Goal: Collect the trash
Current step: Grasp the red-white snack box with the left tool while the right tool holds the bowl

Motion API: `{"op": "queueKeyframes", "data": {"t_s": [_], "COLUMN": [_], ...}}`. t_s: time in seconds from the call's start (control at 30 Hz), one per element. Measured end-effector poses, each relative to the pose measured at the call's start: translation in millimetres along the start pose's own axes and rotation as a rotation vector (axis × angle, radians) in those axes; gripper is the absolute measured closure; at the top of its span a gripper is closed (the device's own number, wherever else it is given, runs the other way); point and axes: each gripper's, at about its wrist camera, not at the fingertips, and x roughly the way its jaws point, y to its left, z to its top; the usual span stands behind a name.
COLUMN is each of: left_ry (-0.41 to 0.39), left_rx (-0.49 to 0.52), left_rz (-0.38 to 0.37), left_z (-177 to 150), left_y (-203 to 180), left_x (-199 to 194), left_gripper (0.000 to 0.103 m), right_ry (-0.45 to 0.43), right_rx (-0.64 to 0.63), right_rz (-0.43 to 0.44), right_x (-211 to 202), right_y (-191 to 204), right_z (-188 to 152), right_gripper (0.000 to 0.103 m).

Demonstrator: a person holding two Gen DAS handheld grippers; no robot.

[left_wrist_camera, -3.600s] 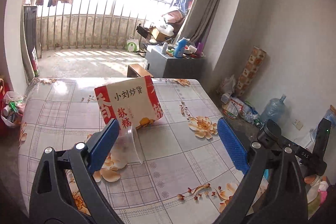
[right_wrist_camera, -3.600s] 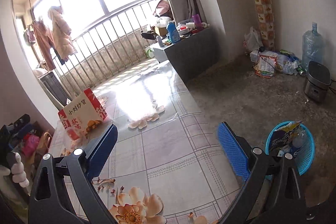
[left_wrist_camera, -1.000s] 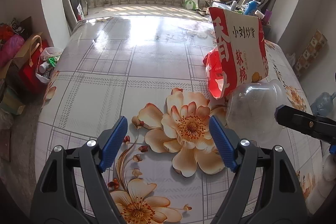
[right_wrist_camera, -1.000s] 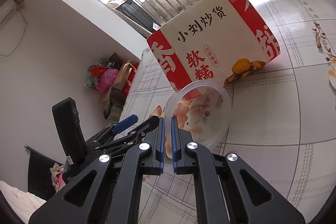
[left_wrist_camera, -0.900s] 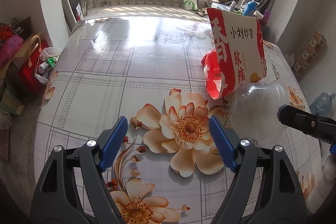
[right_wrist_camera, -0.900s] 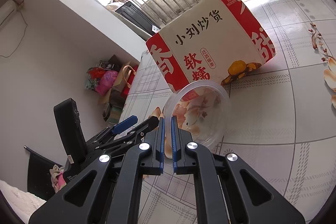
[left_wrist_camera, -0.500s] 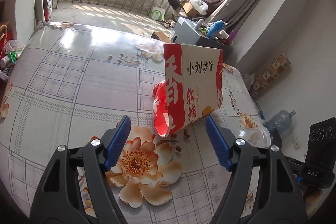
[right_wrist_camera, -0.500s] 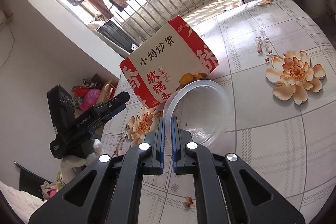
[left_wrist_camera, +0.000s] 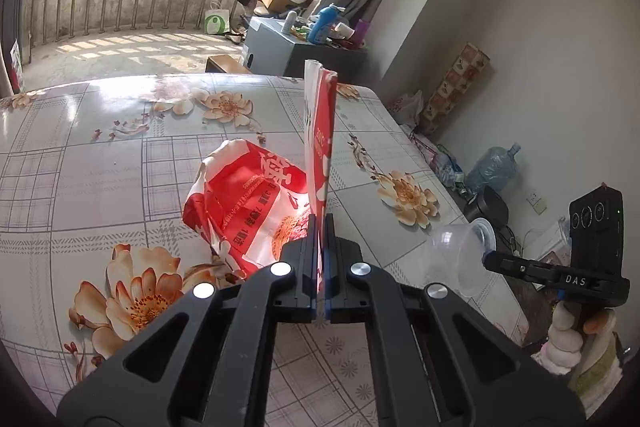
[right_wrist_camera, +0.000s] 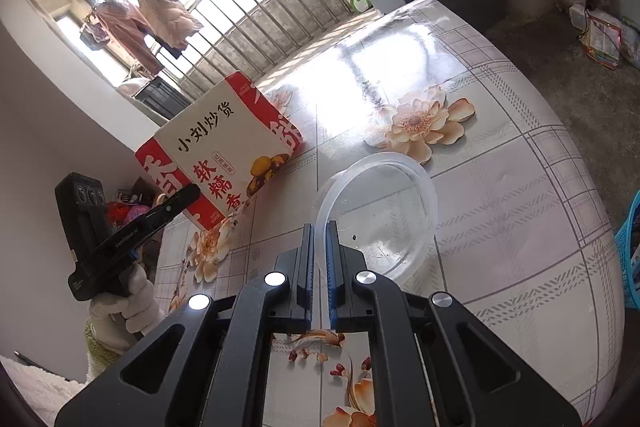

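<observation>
My left gripper is shut on the edge of a red-and-white paper snack bag, seen edge-on and upright; in the right wrist view the bag shows its printed face, with the left gripper at its lower left corner. A crumpled red plastic bag lies on the table behind it. My right gripper is shut on the rim of a clear plastic bowl, held above the table; the bowl also shows in the left wrist view.
The floral-print table spreads under both grippers. A blue trash basket stands on the floor past the table's right edge. A grey cabinet with bottles, a water jug and floor clutter lie beyond.
My left gripper has closed on the paper snack bag's edge; it was open before. My right gripper has carried the clear bowl to the right, away from the bag.
</observation>
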Motion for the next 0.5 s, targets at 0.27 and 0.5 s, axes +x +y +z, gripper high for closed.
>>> {"op": "queueKeyframes", "data": {"t_s": [0.27, 0.5], "left_ry": [0.068, 0.073], "left_rx": [0.049, 0.089], "left_rz": [-0.063, 0.031], "left_z": [-55, -72], "left_y": [-56, -57], "left_x": [-11, 9], "left_gripper": [0.101, 0.088], "right_ry": [-0.028, -0.043], "right_rx": [-0.013, 0.018], "right_rz": [-0.049, -0.027], "right_x": [-24, -28], "right_y": [-7, -13], "right_z": [-19, -25], "right_gripper": [0.097, 0.097]}}
